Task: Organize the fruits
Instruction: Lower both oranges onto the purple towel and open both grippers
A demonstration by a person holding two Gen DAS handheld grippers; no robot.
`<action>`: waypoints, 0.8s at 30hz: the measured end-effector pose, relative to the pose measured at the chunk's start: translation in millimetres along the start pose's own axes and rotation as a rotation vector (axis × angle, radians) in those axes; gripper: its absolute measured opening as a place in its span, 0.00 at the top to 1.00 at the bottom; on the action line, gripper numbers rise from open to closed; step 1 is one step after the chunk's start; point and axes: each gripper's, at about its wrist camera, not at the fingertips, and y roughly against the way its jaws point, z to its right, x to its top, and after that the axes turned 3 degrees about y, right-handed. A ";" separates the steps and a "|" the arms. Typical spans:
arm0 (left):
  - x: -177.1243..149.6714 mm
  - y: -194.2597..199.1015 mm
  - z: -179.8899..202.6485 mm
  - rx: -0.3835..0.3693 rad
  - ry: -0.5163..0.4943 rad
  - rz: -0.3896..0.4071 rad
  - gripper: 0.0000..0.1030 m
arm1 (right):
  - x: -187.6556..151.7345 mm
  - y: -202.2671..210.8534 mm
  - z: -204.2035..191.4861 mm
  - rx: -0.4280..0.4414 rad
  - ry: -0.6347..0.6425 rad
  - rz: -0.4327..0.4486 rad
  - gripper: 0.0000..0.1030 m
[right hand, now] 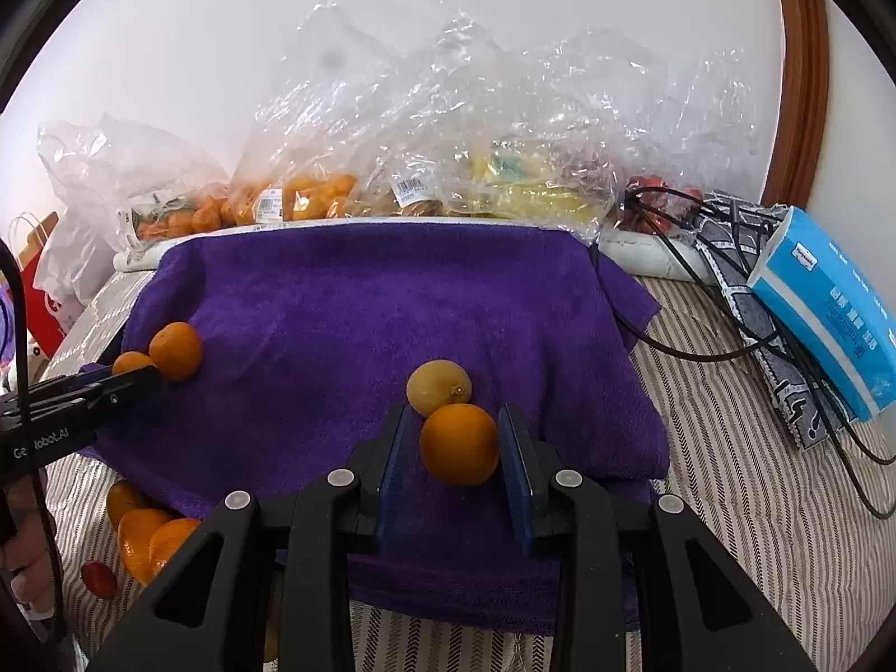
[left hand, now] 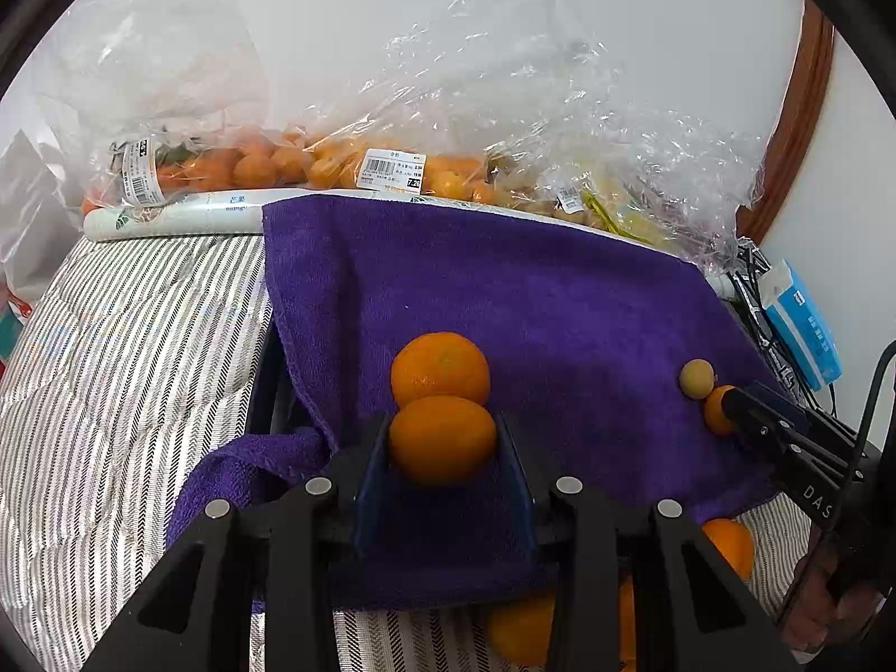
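Left wrist view: left gripper [left hand: 442, 442] clamped on a round orange mandarin [left hand: 442, 439], touching a second orange mandarin [left hand: 440, 368] on the purple terry towel [left hand: 560, 302]. Right gripper [right hand: 458, 439] straddling a smooth orange citrus fruit [right hand: 459, 443] near the towel's front, contact with the pads unclear, beside a pale yellow-green fruit [right hand: 438, 386]. Likely mid-placement, pairing like fruits; next, probably release gently without nudging neighbours.

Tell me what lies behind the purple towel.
Behind the purple towel, against the wall, sit clear plastic bags: orange fruit to the left, yellowish produce further right. Crinkled plastic hides exact kinds and counts.
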 end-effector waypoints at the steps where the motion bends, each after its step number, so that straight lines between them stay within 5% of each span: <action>1: 0.0 0.0 0.0 -0.001 0.000 0.000 0.65 | 0.2 1.0 0.0 0.001 -0.001 0.004 0.69; 14: -0.1 13.3 4.9 -0.021 -0.018 0.060 0.61 | 2.2 8.6 5.1 -0.006 -0.031 0.036 0.56; 24: 1.7 16.2 5.7 -0.024 -0.018 0.064 0.59 | 1.5 12.0 2.0 -0.023 -0.019 0.053 0.55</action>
